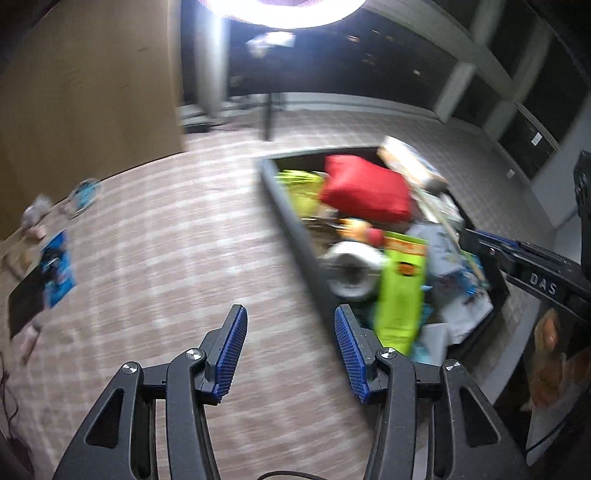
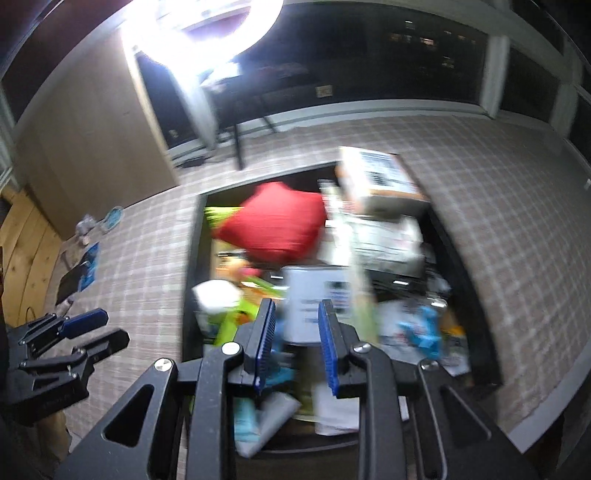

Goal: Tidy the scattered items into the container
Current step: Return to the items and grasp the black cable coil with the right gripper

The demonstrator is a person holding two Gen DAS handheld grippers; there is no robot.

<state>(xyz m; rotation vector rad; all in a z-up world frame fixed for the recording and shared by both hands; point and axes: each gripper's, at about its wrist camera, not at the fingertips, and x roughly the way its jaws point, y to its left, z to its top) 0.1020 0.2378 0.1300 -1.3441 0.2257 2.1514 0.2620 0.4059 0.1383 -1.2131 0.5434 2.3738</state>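
A dark open container (image 1: 291,236) (image 2: 190,266) sits on the checked carpet, heaped with items: a red cushion (image 1: 364,188) (image 2: 277,225), a green packet (image 1: 400,291), a white roll (image 1: 351,269) and boxes (image 2: 373,177). My left gripper (image 1: 290,321) is open and empty over the carpet beside the container's left wall; it also shows in the right wrist view (image 2: 99,328). My right gripper (image 2: 297,310) is open and empty above the container's near end; its arm shows in the left wrist view (image 1: 535,273). Both views are blurred.
Scattered items lie on the carpet at the far left: a blue packet (image 1: 57,269) (image 2: 90,266), a black flat object (image 1: 26,299), a blue round thing (image 1: 85,194) (image 2: 112,218). A wooden wall (image 1: 85,92) and a bright lamp (image 1: 284,11) stand behind.
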